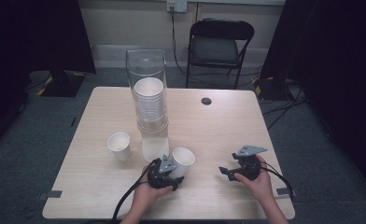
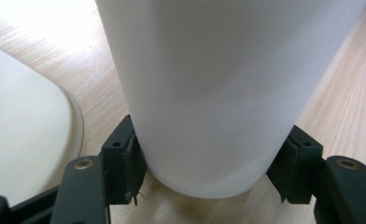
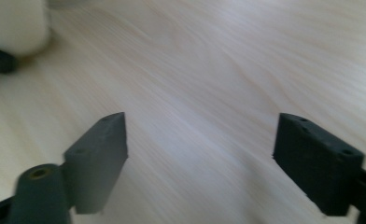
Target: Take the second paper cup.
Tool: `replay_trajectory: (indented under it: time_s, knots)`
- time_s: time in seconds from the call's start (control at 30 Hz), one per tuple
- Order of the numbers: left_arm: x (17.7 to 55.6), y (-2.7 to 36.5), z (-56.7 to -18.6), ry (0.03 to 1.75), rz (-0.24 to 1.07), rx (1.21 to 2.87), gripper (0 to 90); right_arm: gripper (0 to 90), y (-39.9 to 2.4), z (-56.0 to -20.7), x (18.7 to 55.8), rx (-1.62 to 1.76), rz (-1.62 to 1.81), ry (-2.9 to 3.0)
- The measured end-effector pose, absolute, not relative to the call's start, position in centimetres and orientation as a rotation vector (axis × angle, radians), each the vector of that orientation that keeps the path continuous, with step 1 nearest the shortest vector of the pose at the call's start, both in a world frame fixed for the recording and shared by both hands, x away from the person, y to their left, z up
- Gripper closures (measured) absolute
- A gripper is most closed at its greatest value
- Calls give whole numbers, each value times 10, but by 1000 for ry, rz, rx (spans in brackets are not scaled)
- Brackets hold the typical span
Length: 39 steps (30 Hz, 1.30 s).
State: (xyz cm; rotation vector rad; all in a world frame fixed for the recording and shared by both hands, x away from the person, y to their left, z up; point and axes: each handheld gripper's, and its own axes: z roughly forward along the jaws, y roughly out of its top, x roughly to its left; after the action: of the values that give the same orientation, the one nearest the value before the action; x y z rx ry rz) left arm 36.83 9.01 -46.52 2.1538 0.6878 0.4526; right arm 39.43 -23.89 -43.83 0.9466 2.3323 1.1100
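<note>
Grey carpet surrounds a pale wooden desk [image 1: 102, 186], with a black folding chair [image 1: 220, 44] at the far wall. Toward the left of the desk a single paper cup [image 1: 119, 145] stands upright, well apart from the hands. Just right of it rises a clear tube [image 1: 147, 79] holding a stack of cups [image 1: 150, 100]. Near the front edge the left gripper [image 1: 172, 175] has its fingers [image 2: 123, 163] clenched on the base of a white cup [image 1: 182, 161], which tilts beside the tube's foot. Farther right, the right gripper [image 1: 224, 172] hovers low over bare wood, its fingers [image 3: 99, 154] released with nothing between them
</note>
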Motion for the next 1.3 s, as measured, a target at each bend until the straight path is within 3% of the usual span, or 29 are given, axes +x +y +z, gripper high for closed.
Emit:
replay_trajectory:
  time_s: [0.27, 0.57, 0.9, 1.07, 1.13, 1.2, 1.3]
  knots:
    - [368, 89, -466, 676, 435, 2135, 363, 284, -200, -396, 382, 827, 1306, 2361]
    - [366, 86, -466, 634, 451, 2146, 364, 425, -189, -383, 386, 890, 1517, 2338]
    - [361, 76, -462, 588, 458, 2139, 364, 471, -164, -378, 389, 856, 1457, 2467]
    - [358, 68, -463, 569, 441, 2153, 362, 710, -156, -382, 389, 910, 1368, 2512]
    - [358, 68, -464, 567, 429, 2144, 360, 742, -156, -382, 389, 930, 1369, 2509]
    - [357, 68, -464, 557, 440, 2158, 358, 834, -159, -380, 392, 991, 1399, 2510]
    - [357, 69, -463, 561, 423, 2150, 348, 855, -161, -378, 393, 1031, 1410, 2517]
